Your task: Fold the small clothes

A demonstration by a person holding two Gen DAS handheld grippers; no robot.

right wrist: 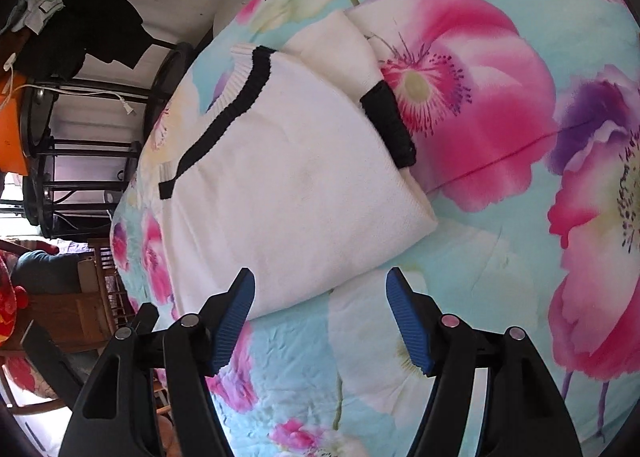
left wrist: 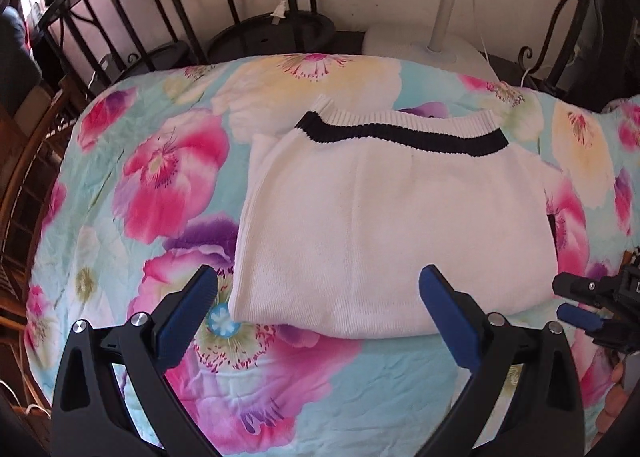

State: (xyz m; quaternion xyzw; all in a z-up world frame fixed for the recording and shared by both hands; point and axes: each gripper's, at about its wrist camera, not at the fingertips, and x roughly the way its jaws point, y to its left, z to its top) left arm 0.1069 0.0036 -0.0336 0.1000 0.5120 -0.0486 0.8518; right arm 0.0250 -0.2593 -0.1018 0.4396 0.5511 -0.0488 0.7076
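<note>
A small white knit sweater (left wrist: 384, 225) with a black stripe at its ribbed collar lies folded into a rectangle on the floral sheet (left wrist: 160, 185). My left gripper (left wrist: 318, 285) is open and empty, just above the sweater's near edge. In the right wrist view the sweater (right wrist: 288, 185) lies ahead, a black-cuffed sleeve (right wrist: 390, 125) tucked along its right side. My right gripper (right wrist: 320, 289) is open and empty at the sweater's near corner. It also shows in the left wrist view (left wrist: 576, 305) at the far right.
A black metal bed frame (left wrist: 224, 9) and a white wall stand beyond the bed. A white lamp base (left wrist: 424, 45) sits at the far edge. Dark clothes (right wrist: 92, 29) hang on a rack at left. Wooden furniture (left wrist: 24, 177) lies off the bed's left side.
</note>
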